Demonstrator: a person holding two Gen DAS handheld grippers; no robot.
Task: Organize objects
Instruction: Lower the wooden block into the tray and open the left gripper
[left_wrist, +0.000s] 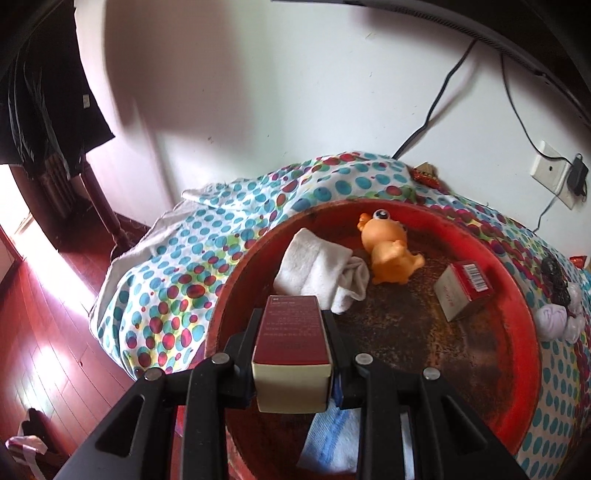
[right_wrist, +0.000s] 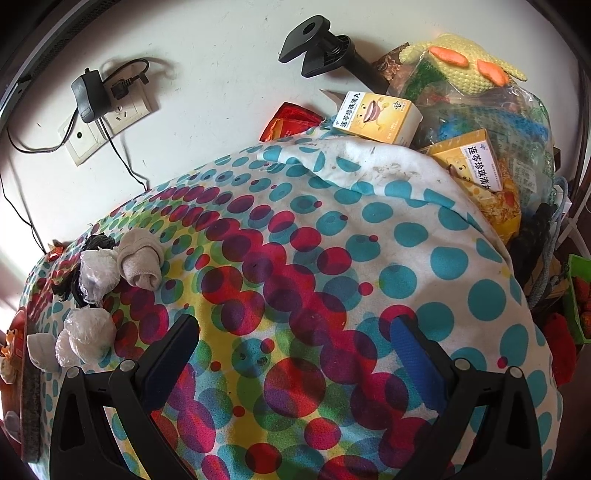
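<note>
While the left gripper (left_wrist: 291, 354) clamps the dark red carton (left_wrist: 290, 332) by its long sides above the red tray's (left_wrist: 517, 354) near rim, seemingly light, stiff and crushable, the right gripper (right_wrist: 295, 350) hangs wide open, empty, over the spotted cloth (right_wrist: 332, 258).

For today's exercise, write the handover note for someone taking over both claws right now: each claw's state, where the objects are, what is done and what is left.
Left claw: shut on the dark red box, held over the red tray.
Right claw: open, holding nothing, above the dotted cloth.
Already in the tray: white sock, orange toy, small red box.
Left to do: set the held box down; the rolled grey sock and plastic-wrapped bundles on the cloth beside the tray probably follow. Two yellow medicine boxes lie against the bagged clutter by the wall.
</note>
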